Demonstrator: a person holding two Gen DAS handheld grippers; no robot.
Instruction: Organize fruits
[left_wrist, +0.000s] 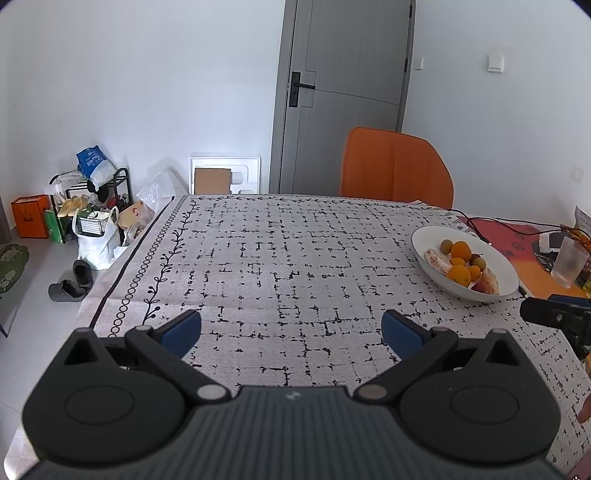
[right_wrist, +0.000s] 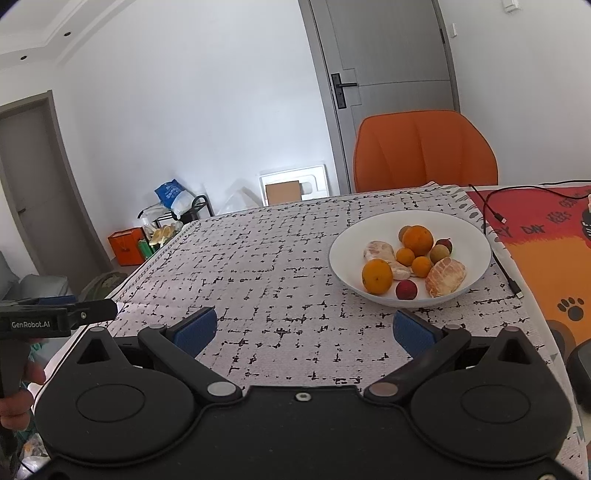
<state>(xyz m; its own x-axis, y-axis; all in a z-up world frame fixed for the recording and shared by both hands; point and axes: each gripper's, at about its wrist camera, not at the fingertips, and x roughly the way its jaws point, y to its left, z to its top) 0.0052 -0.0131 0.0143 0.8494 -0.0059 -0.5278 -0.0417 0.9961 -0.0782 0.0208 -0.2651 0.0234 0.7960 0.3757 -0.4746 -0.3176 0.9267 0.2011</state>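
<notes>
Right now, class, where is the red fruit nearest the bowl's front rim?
In the right wrist view, the red fruit lies in the white bowl, between the large orange on its left and the peeled citrus on its right.

1. The left wrist view is taken from low above the near table (left_wrist: 280, 258) edge, faced toward the far door (left_wrist: 343, 96).
2. The right wrist view is taken further right, nearer the bowl (right_wrist: 469, 236).
3. The bowl (left_wrist: 424, 240), chair (left_wrist: 395, 166), door and tablecloth are shared by both views.
</notes>
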